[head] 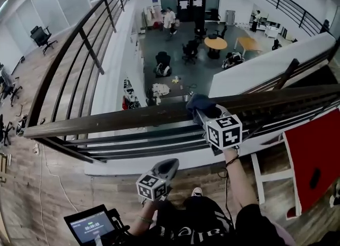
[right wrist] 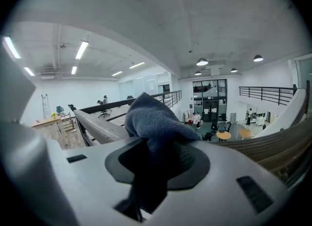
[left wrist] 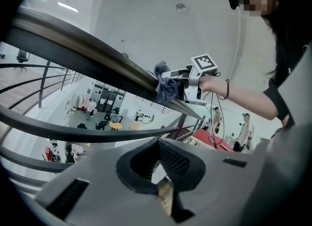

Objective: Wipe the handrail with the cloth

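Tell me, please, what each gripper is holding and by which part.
The right gripper grips the cloth by a bunched fold; the rest bulges past its jaws against the handrail. The left gripper holds nothing.

A dark blue-grey cloth (head: 199,102) and a dark brown handrail (head: 106,119) are shown. Black-and-white square markers are worn by the grey left gripper (head: 169,166) and right gripper (head: 201,113).
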Demonstrator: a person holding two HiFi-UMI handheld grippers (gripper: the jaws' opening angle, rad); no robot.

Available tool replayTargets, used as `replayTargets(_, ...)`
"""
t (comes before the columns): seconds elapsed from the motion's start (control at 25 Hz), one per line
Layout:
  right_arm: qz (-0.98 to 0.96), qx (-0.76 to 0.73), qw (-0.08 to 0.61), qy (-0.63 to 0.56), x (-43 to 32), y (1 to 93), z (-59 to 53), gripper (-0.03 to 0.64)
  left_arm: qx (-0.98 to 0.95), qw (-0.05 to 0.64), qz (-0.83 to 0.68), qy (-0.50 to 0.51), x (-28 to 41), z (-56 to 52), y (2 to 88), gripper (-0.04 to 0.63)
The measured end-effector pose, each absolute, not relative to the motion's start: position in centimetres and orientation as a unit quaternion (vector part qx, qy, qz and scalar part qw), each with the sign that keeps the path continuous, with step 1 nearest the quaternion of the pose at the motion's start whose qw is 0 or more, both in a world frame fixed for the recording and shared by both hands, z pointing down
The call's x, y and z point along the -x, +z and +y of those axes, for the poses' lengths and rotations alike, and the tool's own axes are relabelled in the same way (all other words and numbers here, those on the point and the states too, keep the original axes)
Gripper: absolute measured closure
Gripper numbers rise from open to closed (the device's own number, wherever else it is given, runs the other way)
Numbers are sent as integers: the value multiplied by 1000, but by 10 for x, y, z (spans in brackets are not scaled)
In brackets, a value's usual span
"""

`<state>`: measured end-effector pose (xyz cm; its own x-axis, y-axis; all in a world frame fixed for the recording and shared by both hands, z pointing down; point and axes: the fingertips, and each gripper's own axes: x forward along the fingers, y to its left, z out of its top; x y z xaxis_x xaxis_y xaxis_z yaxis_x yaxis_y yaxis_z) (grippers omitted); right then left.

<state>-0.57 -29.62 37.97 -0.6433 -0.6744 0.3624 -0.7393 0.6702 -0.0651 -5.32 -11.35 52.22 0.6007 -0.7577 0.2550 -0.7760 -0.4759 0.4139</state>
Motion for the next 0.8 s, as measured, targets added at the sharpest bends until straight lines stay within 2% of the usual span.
replayTargets(0.36,-874,-452,150,102,-176,382,-357,514,-874,248,-417,30,-51,-152,523,594)
replayTargets(0.8,-833,-526,118,120,-354,368,-406,514,-868,256,-424,41,-59,-160,515,594)
